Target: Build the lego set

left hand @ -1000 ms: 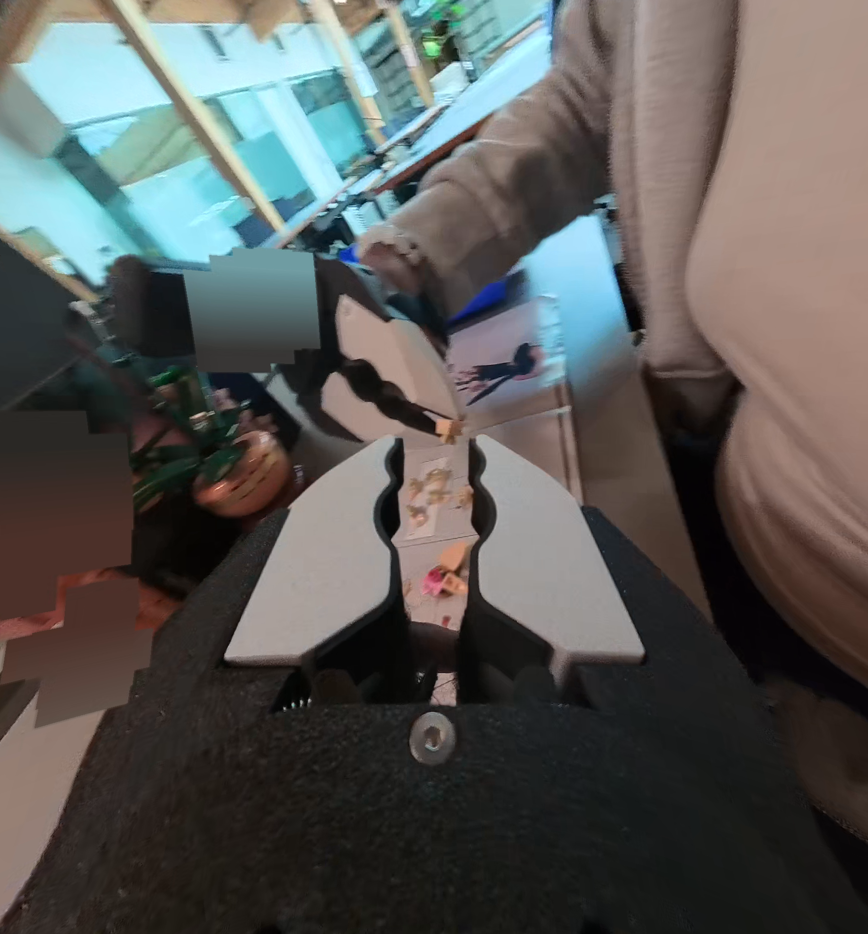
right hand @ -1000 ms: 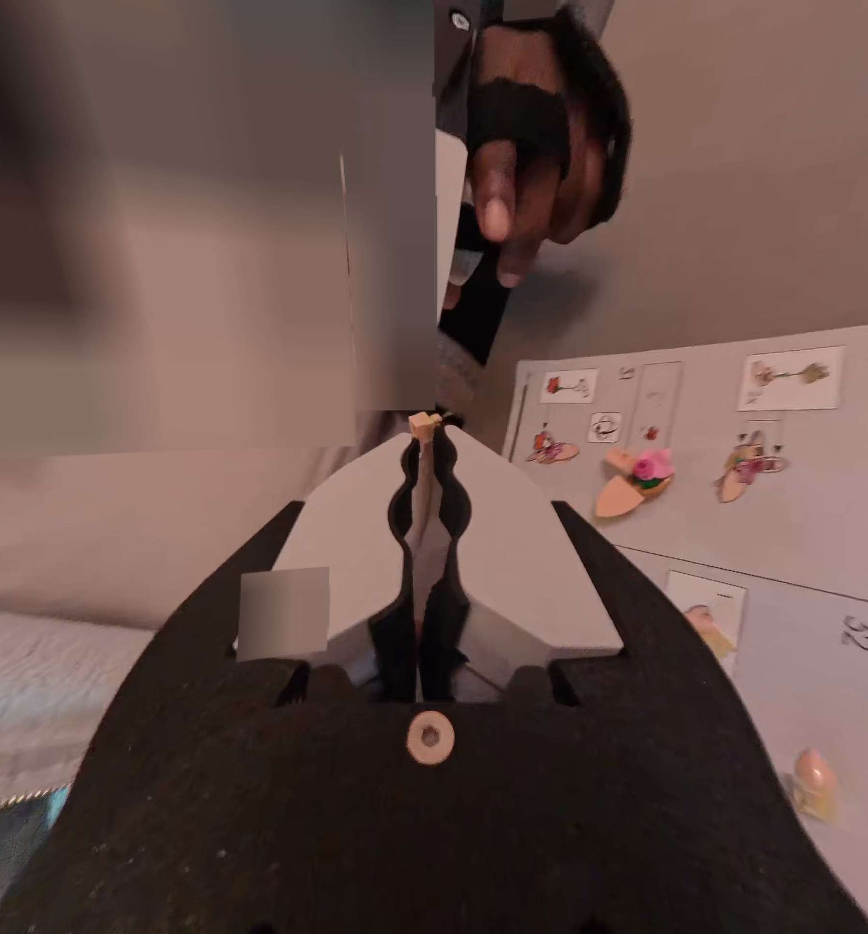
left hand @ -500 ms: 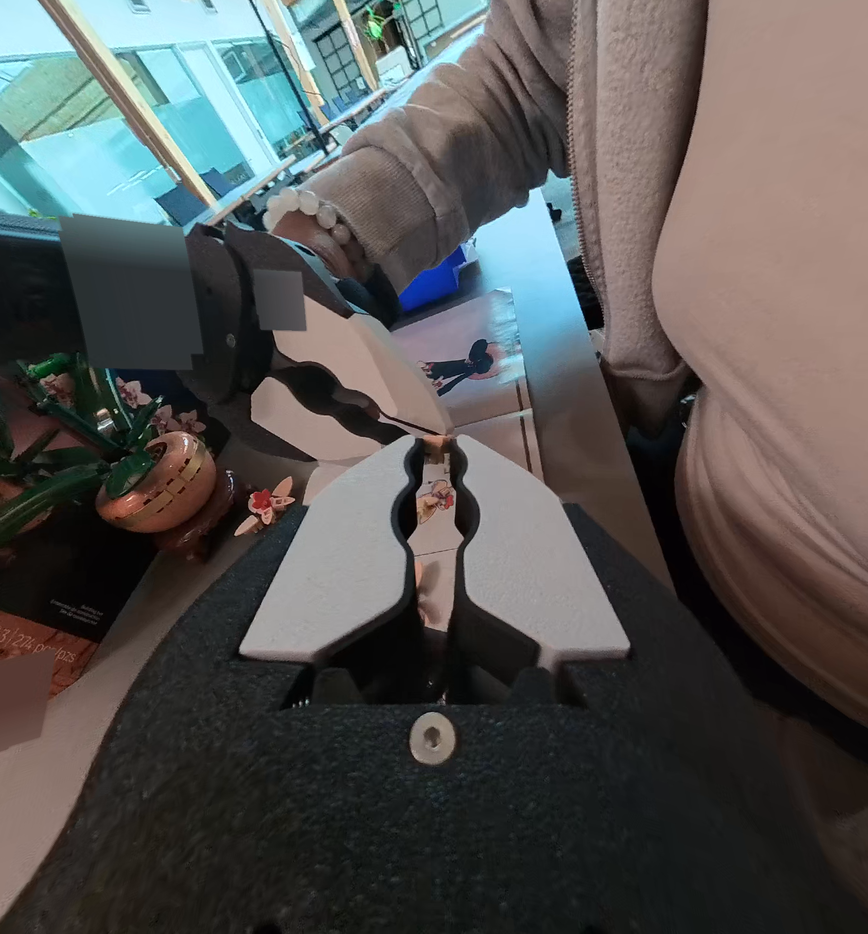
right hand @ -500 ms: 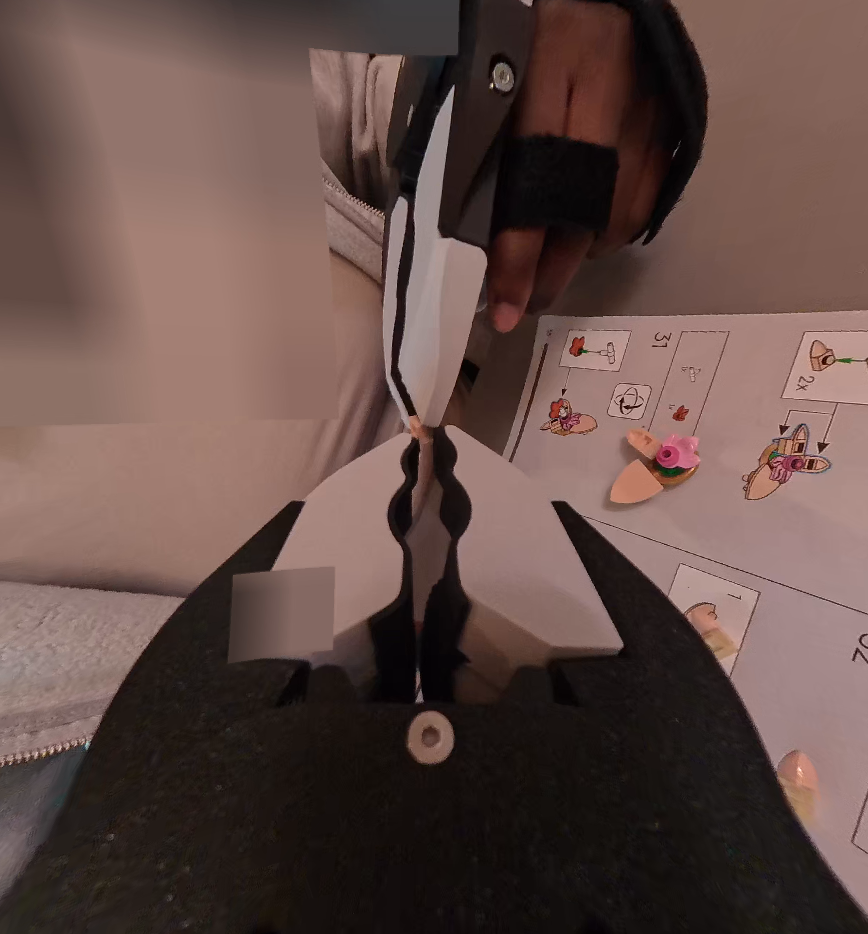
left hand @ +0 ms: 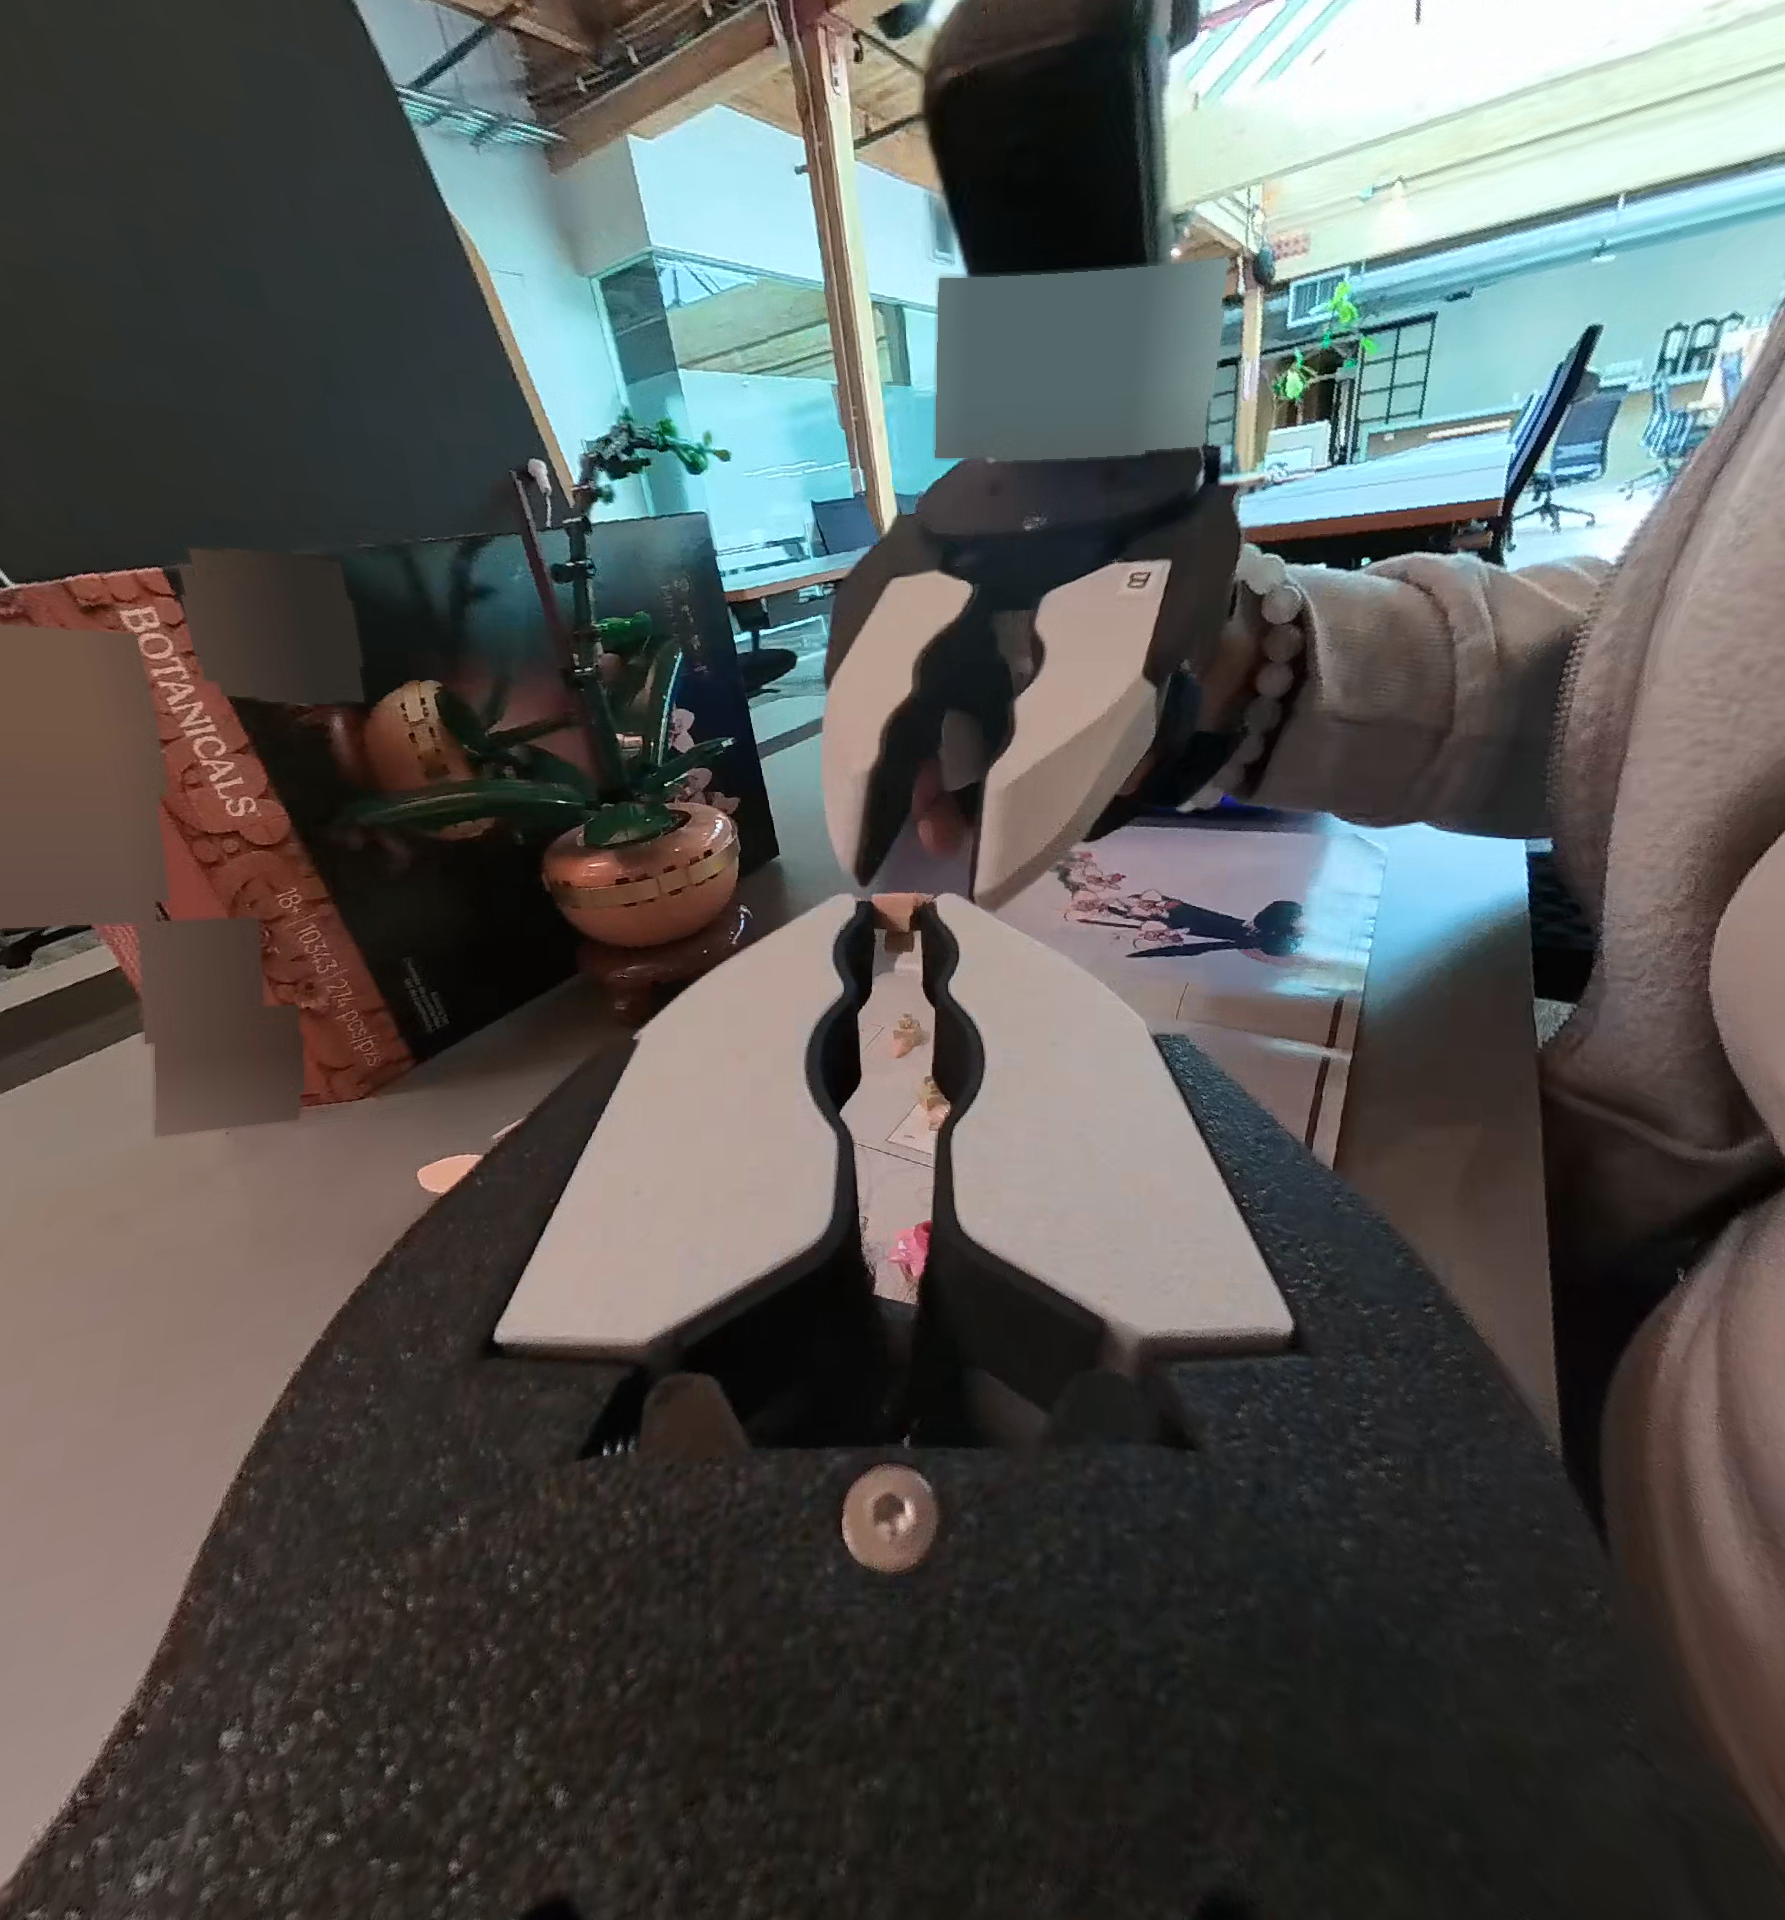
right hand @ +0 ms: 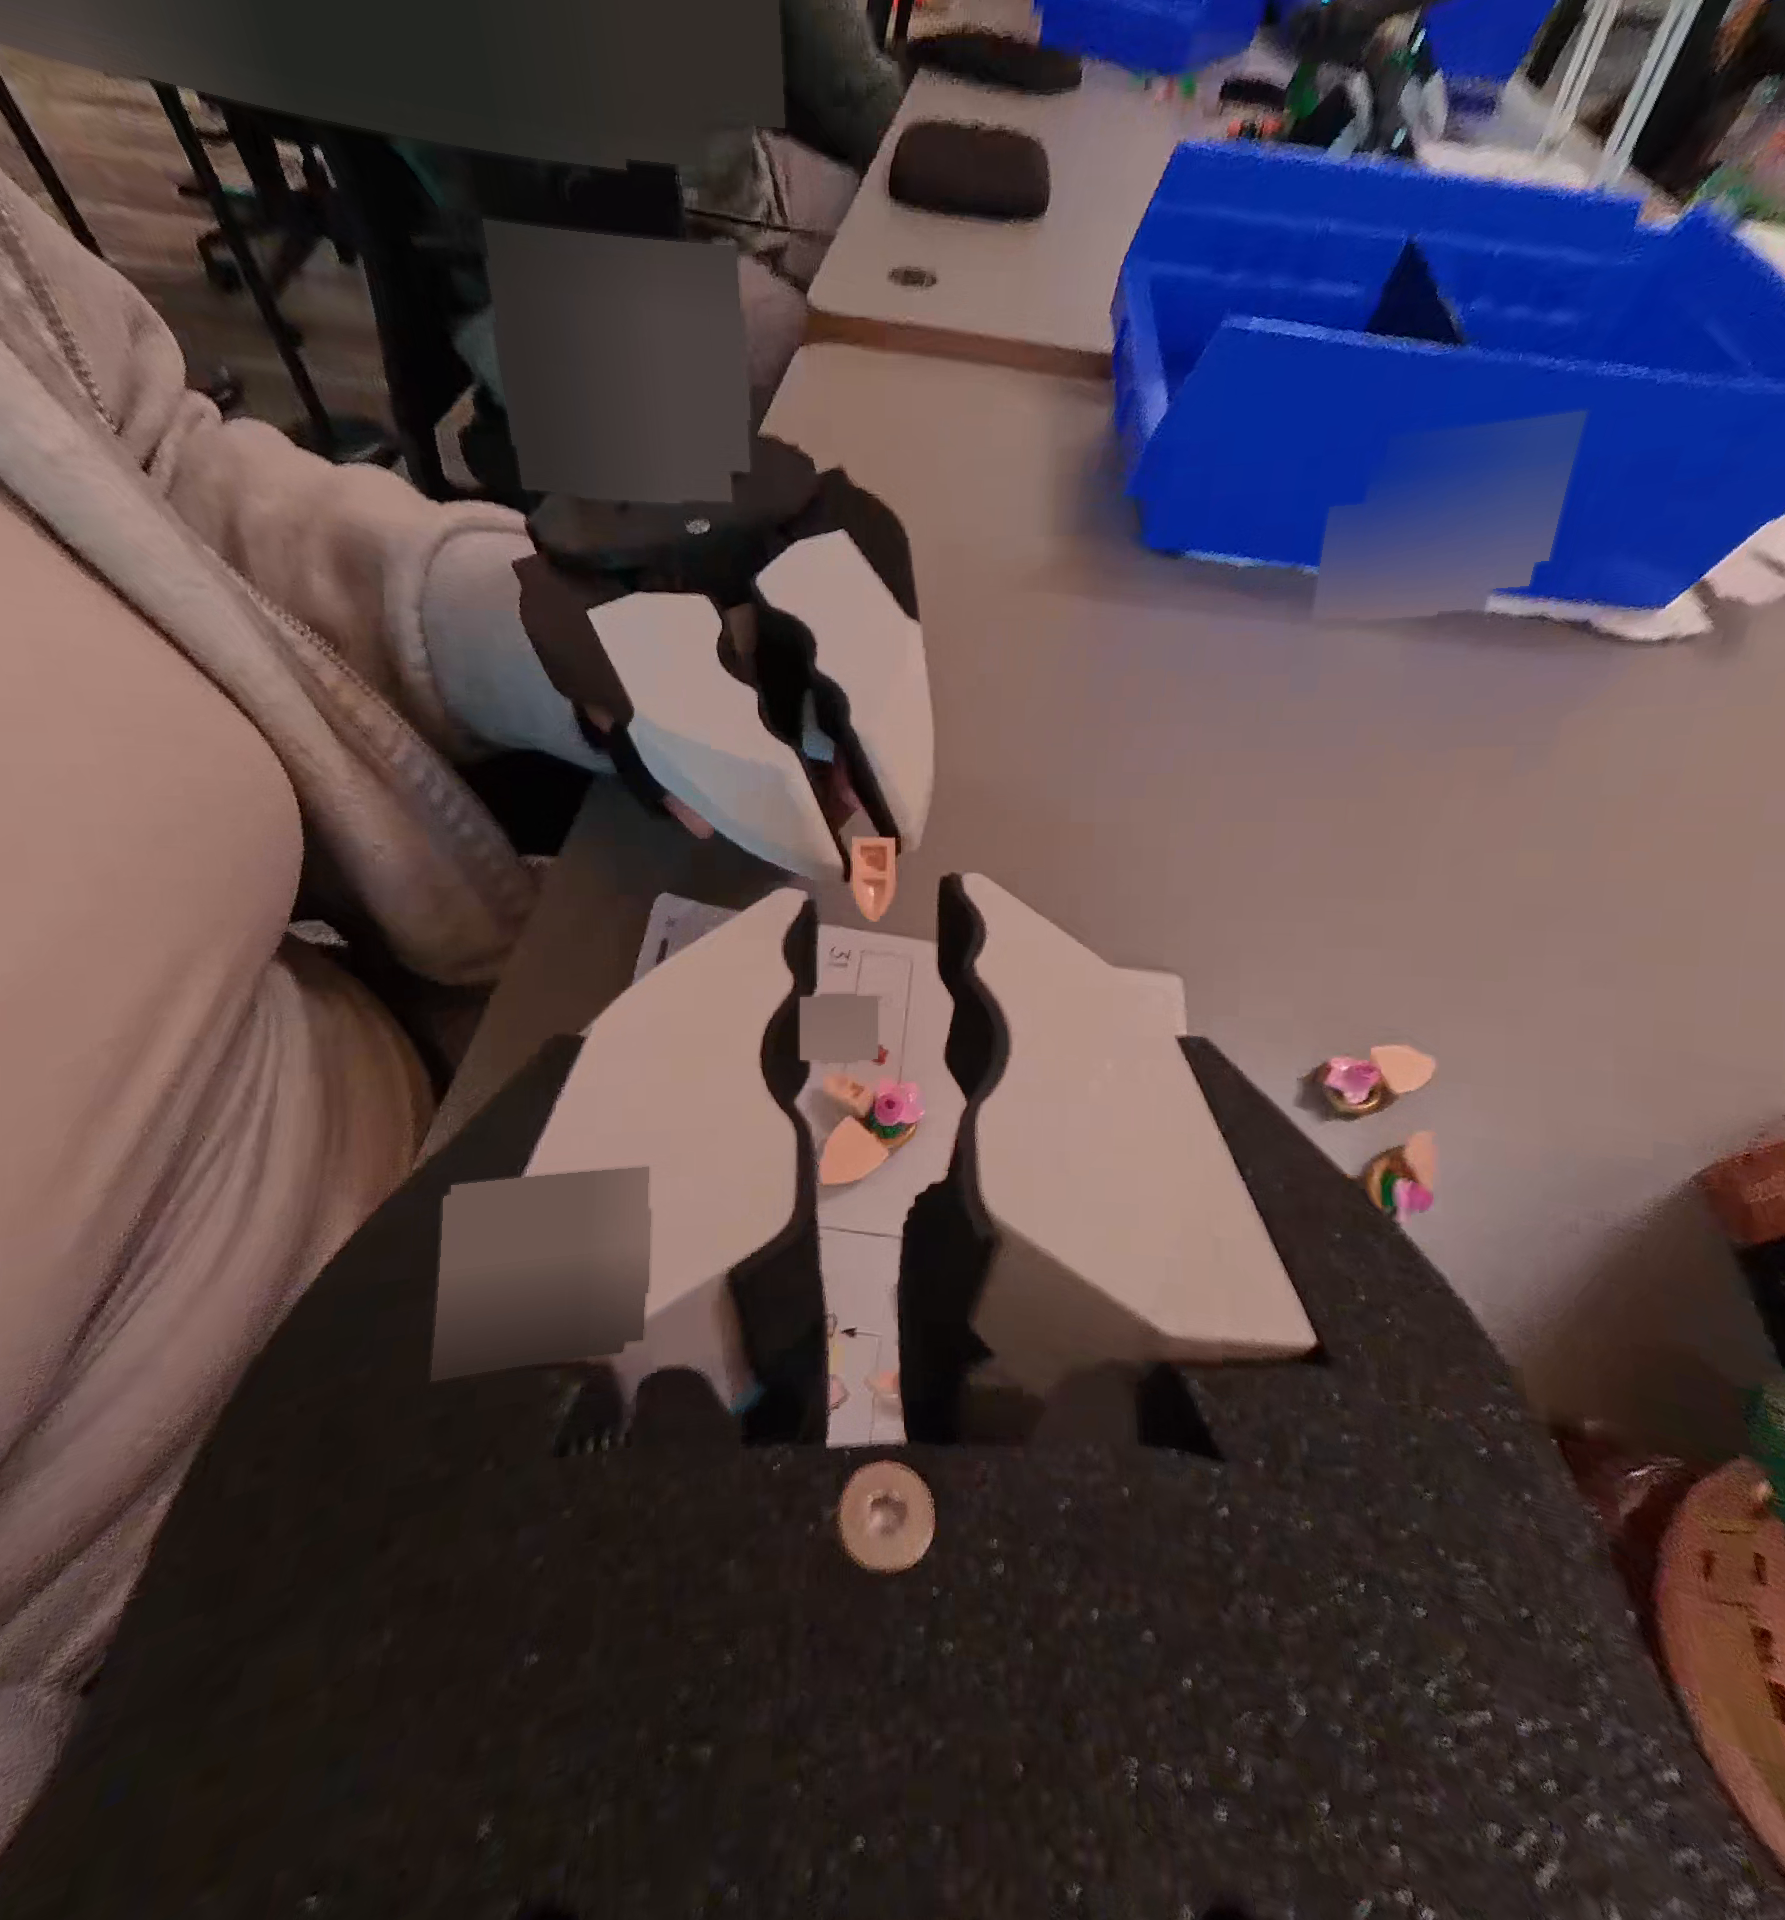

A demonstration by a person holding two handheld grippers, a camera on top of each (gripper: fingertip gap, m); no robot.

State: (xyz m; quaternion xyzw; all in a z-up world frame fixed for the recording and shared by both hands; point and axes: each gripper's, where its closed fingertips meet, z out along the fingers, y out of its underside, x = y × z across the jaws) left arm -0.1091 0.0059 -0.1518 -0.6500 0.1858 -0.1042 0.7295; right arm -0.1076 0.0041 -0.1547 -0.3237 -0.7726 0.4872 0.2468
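Left fingertips point(left hand: 945, 920) tight on peach petal piece point(left hand: 896, 916), right gripper point(right hand: 875, 896) agape.

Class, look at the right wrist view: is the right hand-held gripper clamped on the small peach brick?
No, the right hand-held gripper stands open, and the peach brick is pinched at the tips of the left hand-held gripper.

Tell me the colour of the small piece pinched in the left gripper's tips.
Pale peach small piece, clearest in the right wrist view.
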